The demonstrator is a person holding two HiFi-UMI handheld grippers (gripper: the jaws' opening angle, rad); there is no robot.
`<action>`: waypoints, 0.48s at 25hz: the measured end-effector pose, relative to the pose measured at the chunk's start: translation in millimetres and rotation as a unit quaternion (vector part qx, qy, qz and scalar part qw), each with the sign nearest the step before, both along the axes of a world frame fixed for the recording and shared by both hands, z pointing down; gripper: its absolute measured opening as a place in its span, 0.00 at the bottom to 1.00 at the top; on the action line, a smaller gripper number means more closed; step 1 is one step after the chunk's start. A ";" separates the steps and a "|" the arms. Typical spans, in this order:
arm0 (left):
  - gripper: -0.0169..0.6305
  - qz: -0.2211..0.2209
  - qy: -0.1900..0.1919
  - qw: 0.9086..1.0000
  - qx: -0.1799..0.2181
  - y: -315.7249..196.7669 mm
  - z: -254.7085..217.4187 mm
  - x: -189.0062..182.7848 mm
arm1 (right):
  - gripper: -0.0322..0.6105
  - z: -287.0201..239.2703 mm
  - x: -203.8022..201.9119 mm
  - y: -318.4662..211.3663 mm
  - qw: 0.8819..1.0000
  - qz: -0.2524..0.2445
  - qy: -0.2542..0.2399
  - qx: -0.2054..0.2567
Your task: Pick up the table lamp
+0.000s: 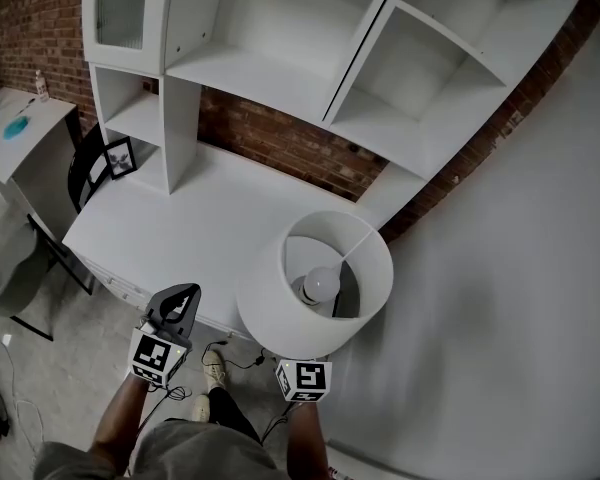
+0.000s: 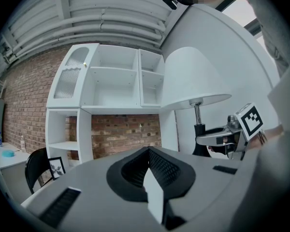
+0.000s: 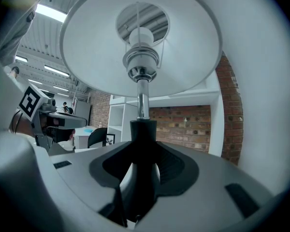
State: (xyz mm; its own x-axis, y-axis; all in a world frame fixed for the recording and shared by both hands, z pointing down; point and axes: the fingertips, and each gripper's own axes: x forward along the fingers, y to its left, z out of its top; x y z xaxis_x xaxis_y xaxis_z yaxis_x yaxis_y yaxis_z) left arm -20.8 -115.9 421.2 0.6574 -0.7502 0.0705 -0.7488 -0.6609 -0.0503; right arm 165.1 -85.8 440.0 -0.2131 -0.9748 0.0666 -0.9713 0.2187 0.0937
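Observation:
The table lamp (image 1: 280, 303) has a white drum shade, a bare bulb (image 1: 322, 284), a chrome stem (image 3: 143, 98) and a black neck (image 3: 143, 134). It is at the right front corner of the white desk (image 1: 180, 228). My right gripper (image 3: 139, 178) is under the shade, shut on the black neck; the head view shows only its marker cube (image 1: 303, 379). The left gripper view shows that grip from the side, below the shade (image 2: 191, 79). My left gripper (image 1: 180, 300) hovers at the desk's front edge, left of the lamp, shut and empty. The lamp's foot is hidden.
A white shelving unit (image 1: 280, 28) stands on the desk against a brick wall. A framed picture (image 1: 118, 156) sits in its lower left bay, beside a black chair (image 1: 80, 173). A plain white wall (image 1: 520, 298) runs close along the lamp's right. Cables lie on the floor.

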 end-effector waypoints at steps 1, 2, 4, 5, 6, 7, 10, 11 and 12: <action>0.03 -0.001 0.000 1.000 0.000 -0.4 -0.5 -0.6 | 0.31 -0.6 -0.2 -0.2 1.000 0.000 -0.001 0.000; 0.03 -0.003 0.000 1.000 0.000 -0.9 -0.7 -1.4 | 0.31 -1.1 -0.4 -0.5 1.000 -0.001 -0.001 0.000; 0.03 -0.007 -0.002 1.000 0.001 -2.1 0.4 -3.9 | 0.31 -1.2 -1.0 -1.2 1.000 -0.002 -0.003 0.001; 0.03 -0.008 -0.004 1.000 0.001 -2.6 1.9 -5.1 | 0.31 -1.1 -1.6 -1.5 1.000 -0.002 -0.003 0.001; 0.03 -0.009 -0.004 1.000 0.000 -2.7 3.1 -6.0 | 0.31 -1.1 -2.6 -1.8 1.000 -0.003 -0.003 0.002; 0.03 -0.008 -0.004 1.000 -0.002 -2.7 2.9 -6.2 | 0.31 -1.3 -3.7 -2.0 1.000 -0.004 -0.004 0.003; 0.03 -0.006 -0.003 1.000 0.000 -3.1 -0.1 -5.9 | 0.31 -1.6 -6.0 -2.6 1.000 -0.006 -0.005 0.003; 0.03 -0.006 -0.003 1.000 0.001 -3.4 -0.5 -6.0 | 0.31 -1.6 -6.5 -2.9 1.000 -0.006 -0.006 0.003; 0.03 -0.006 -0.003 1.000 0.002 -3.8 -0.9 -6.2 | 0.31 -1.4 -7.0 -3.2 1.000 -0.007 -0.006 0.003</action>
